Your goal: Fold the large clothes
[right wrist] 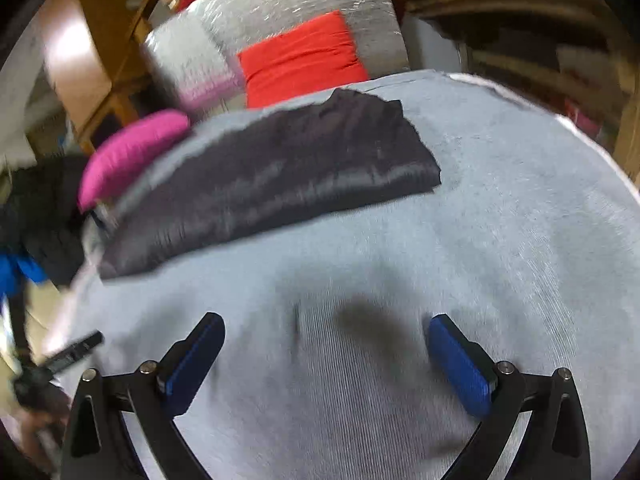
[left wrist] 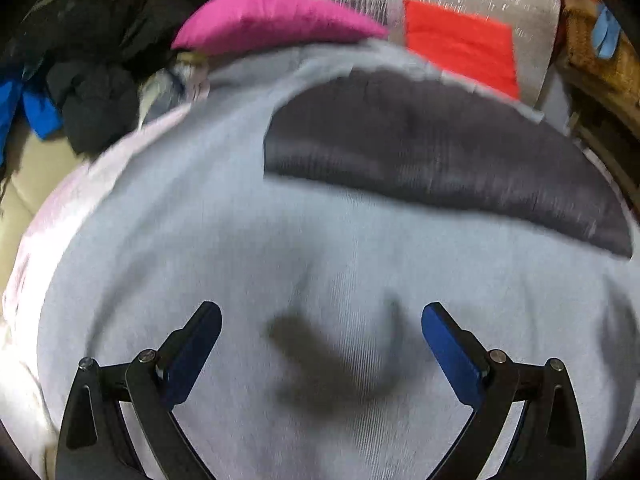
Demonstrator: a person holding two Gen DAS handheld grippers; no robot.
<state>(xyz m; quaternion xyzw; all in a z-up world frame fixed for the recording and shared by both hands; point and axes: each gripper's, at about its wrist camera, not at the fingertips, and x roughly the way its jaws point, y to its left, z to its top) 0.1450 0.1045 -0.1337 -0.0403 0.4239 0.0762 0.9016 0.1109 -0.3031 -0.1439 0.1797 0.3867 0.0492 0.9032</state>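
One dark garment (left wrist: 440, 152) lies folded flat at the far side of your grey bed cover (left wrist: 200, 220), beside the pink pillow (left wrist: 272, 20). Your left hand-held gripper (left wrist: 320, 320) and right hand-held gripper (right wrist: 326, 332) hover released, grasping nothing; the dark clothes pile (left wrist: 88, 60) looks unfolded.

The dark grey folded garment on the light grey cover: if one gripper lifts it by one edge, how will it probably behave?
The dark grey garment looks thin and faintly shiny, so it probably droops, unfolds and may slip. It lies flat on the light grey cover, so pinching one layer seems hard.
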